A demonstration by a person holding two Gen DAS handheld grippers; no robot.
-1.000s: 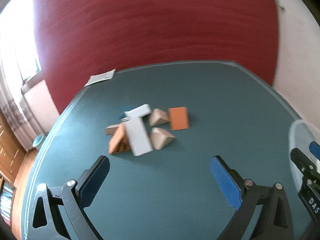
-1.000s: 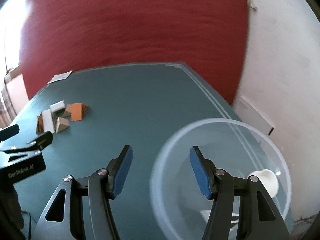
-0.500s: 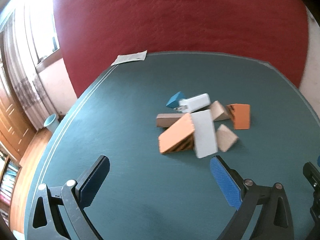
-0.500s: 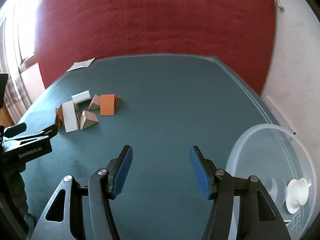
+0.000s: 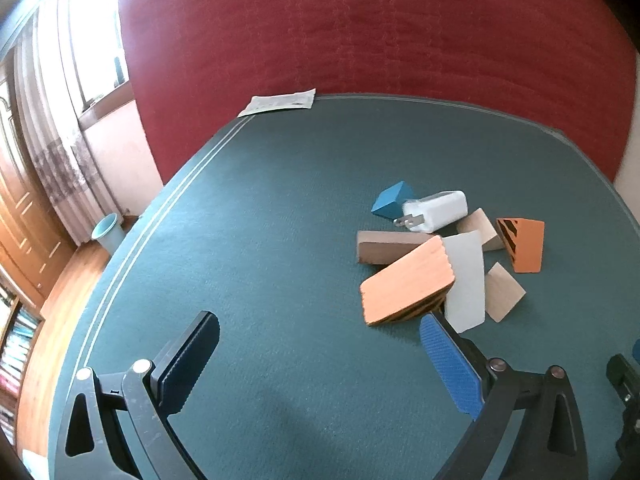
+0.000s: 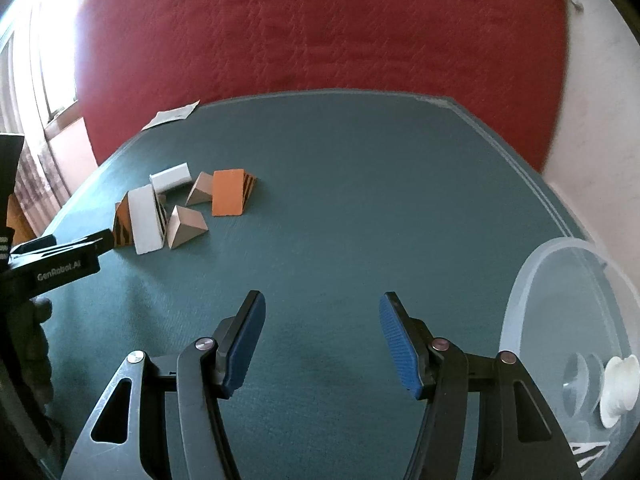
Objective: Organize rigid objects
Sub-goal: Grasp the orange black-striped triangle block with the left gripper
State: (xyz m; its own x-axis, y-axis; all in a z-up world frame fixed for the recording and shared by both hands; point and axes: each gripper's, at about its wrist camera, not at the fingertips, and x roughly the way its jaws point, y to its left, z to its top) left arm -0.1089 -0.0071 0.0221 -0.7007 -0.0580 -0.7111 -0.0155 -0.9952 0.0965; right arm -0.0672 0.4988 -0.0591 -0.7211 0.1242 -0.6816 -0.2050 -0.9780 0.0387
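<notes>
The pile of stiff, light wooden wedges (image 5: 440, 264) and a white charger (image 5: 438, 210) lies right of centre on the green tabletop (image 5: 260, 240), just beyond the left gripper (image 5: 320, 350), whose fingers stand apart and empty like the right gripper's (image 6: 322, 340); the flat parallel faces probably offer the surest hold

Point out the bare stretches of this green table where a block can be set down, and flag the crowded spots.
Bare felt lies between the block pile and the clear bowl, ahead of the right gripper. More lies from the pile to the striped table edge, ahead of the left gripper, and behind the pile toward the paper. Crowded: the pile itself and the bowl corner.
</notes>
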